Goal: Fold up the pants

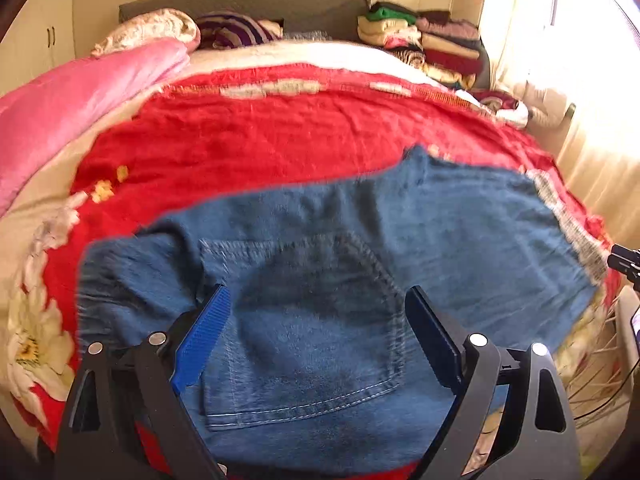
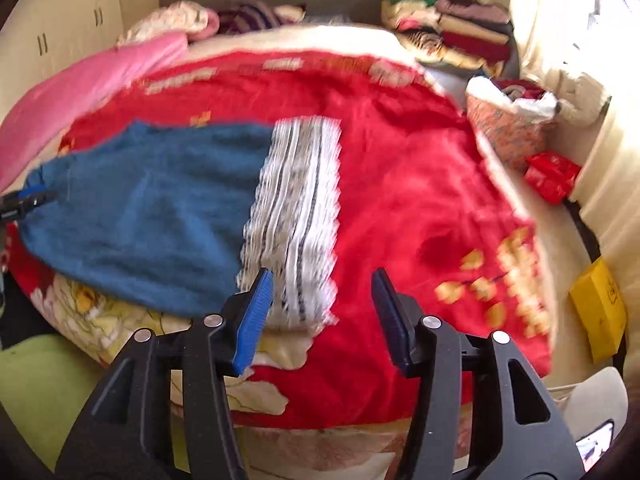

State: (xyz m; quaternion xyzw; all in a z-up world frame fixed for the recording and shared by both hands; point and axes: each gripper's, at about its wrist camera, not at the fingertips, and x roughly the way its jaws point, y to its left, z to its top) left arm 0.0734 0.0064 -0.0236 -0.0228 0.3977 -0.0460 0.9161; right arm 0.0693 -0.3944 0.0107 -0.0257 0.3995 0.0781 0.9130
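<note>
Jeans (image 1: 340, 264) lie flat on the red blanket (image 1: 248, 136), long axis running left-right across the frame, pocket end right between the left gripper (image 1: 318, 300) fingers, which are spread wide and pinching nothing. Right gripper (image 2: 322, 284), fingers partly spread and empty, sits just right of the lace-trimmed hem (image 2: 296, 216) (so it's nearer that end).

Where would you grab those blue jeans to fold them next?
Probably the lace-trimmed hem end of the jeans, coming from the near edge of the red blanket. That end lies flat with a free border, right ahead of the open right gripper. The open left gripper hangs over the back pocket, where the denim gives no edge to pinch.
</note>
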